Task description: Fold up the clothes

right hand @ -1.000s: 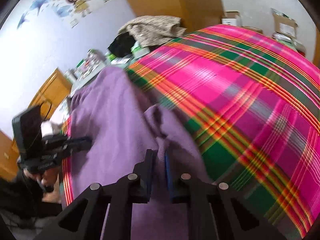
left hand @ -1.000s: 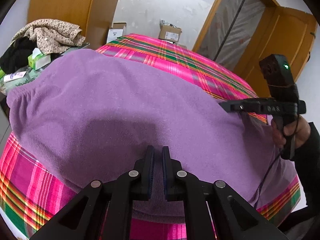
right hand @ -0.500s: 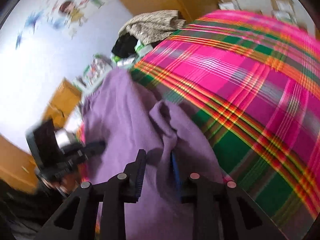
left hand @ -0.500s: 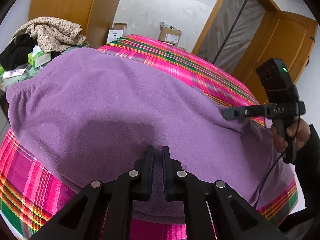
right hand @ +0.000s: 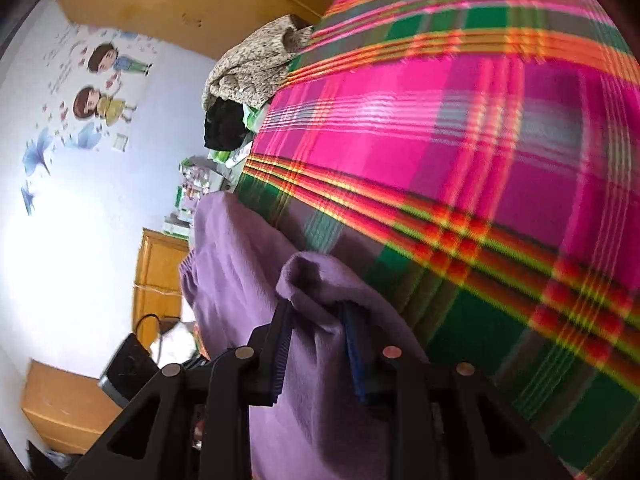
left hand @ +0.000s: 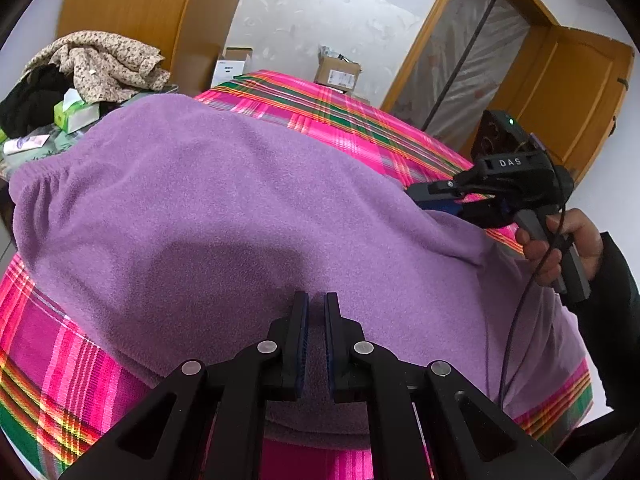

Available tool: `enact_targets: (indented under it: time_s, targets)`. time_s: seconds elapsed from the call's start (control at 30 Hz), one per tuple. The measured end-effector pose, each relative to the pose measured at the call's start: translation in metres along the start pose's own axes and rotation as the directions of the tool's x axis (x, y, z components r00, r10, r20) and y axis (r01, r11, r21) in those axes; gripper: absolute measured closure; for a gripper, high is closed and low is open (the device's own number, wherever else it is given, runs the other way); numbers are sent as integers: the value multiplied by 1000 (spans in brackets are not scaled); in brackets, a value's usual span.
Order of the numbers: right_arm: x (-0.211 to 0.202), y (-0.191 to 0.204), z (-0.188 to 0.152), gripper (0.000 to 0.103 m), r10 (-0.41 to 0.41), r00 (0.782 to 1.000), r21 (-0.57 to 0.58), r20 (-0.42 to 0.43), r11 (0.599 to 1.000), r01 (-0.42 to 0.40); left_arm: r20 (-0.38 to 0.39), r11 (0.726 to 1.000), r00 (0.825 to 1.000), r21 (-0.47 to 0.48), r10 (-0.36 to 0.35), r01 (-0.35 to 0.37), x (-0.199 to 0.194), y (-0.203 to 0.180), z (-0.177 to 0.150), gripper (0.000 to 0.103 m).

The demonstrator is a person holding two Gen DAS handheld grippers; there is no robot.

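A purple fleece garment lies spread across the plaid bed cover. My left gripper is shut on its near edge, with a thin layer of fleece pinched between the pads. My right gripper sits at the garment's right edge, held by a person's hand. In the right wrist view the jaws of the right gripper are opening. A raised fold of the purple garment stands loosely between them, and the pads do not press it.
A heap of clothes and a green tissue box sit beyond the bed's left side. Cardboard boxes stand behind the bed, with a wooden door at the right. Bare plaid cover stretches past the garment.
The right gripper rolled, shifted along the garment's edge, and its jaws spread off the fold they pinched. The left gripper kept still, shut on the near edge.
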State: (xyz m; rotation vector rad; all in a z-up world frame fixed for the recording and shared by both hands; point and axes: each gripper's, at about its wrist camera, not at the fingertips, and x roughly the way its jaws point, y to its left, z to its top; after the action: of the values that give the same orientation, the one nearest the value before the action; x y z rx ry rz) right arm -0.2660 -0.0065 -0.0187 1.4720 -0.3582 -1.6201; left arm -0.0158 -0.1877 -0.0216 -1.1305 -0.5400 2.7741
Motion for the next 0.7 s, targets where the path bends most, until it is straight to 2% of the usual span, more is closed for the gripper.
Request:
enact_targets:
  time_s: [0.23, 0.3, 0.33, 0.37, 0.5, 0.57, 0.7]
  targets:
    - [12, 23, 6, 75, -53, 999, -119, -11, 992, 52, 3, 1000, 1000, 1, 0, 0, 1, -1, -1, 96]
    - [18, 29, 8, 85, -80, 997, -149, -16, 986, 76, 4, 1000, 1000, 3, 1, -1, 1, -1, -1, 96]
    - [18, 30, 9, 97, -84, 996, -156, -11, 984, 81, 4, 1000, 1000, 4, 2, -2, 1, -1, -1, 96]
    - [18, 30, 9, 99, -86, 996, -162, -5, 983, 84, 5, 1000, 1000, 6, 3, -3, 2, -1, -2, 96]
    - [-8, 22, 10, 100, -69, 992, -115, 107, 990, 82, 6, 1000, 1000, 15, 8, -8, 2, -2, -2, 96]
    - [-26, 8, 11, 100, -52, 983, -53, 173, 997, 62, 7, 1000, 1000, 20, 9, -9, 3, -2, -2, 96]
    - [-29, -7, 9, 101, -102, 978, 1, 182, 995, 103, 8, 1000, 1000, 21, 6, -6, 3, -2, -1, 96]
